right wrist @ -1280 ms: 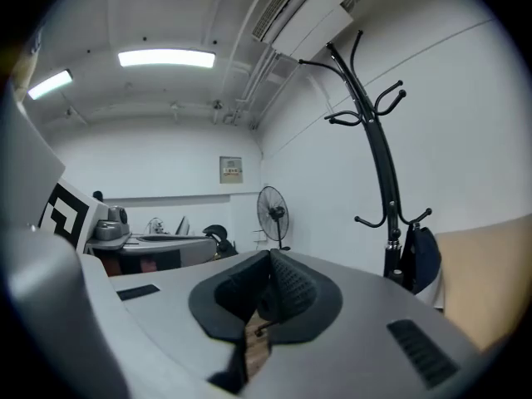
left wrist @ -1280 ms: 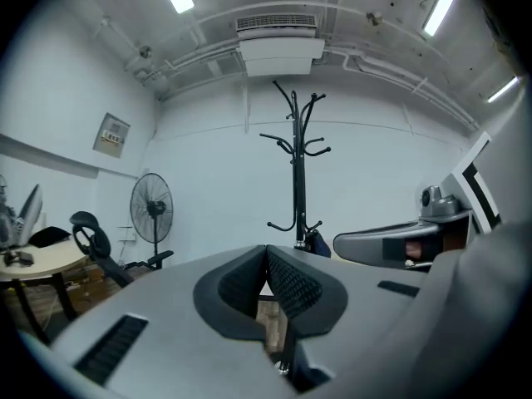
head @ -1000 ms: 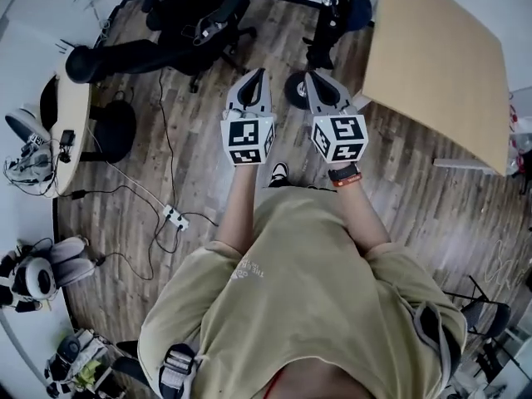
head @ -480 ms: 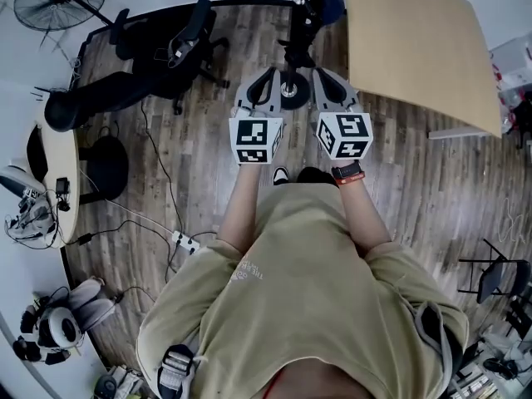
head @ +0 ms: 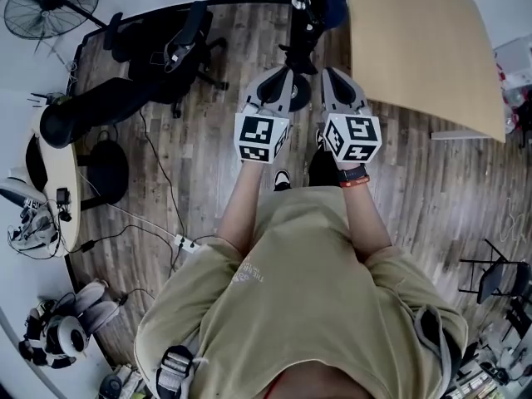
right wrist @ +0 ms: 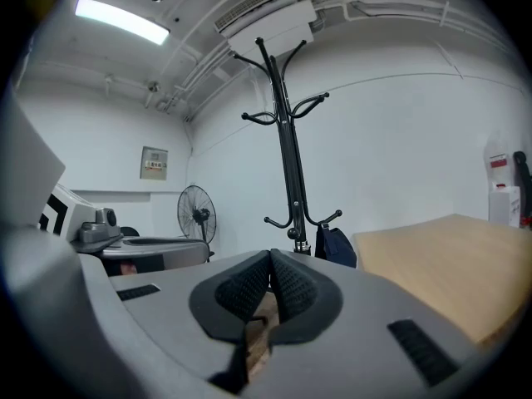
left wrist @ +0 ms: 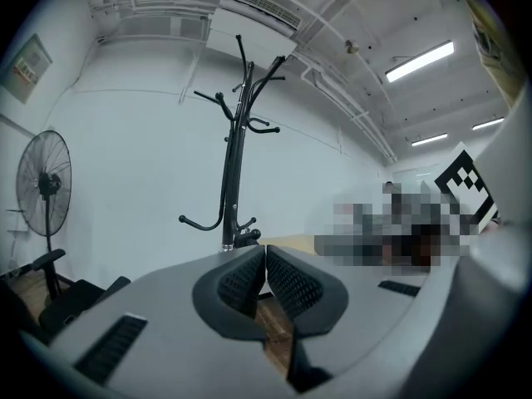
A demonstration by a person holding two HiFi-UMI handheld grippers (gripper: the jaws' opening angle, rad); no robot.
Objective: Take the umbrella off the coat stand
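Observation:
The black coat stand (head: 298,25) rises straight ahead at the top of the head view, its base just beyond my two grippers. A dark blue folded bundle, apparently the umbrella (head: 329,3), hangs on a low hook on its right side. In the right gripper view the stand (right wrist: 287,165) is centred with the blue bundle (right wrist: 337,246) beside its pole. The left gripper view shows the stand (left wrist: 235,165) but not the bundle. My left gripper (head: 268,80) and right gripper (head: 334,77) are held side by side, both pointing at the stand. Both are shut and empty.
A light wooden table (head: 416,40) stands right of the stand. A black office chair (head: 179,44) and a floor fan (head: 46,2) are to the left. A round table edge (head: 50,181) and a power strip with cables (head: 184,243) lie at the left.
Both grippers and the person have moved forward toward the coat stand. Its base now sits right in front of the fingertips. The jaws stayed shut.

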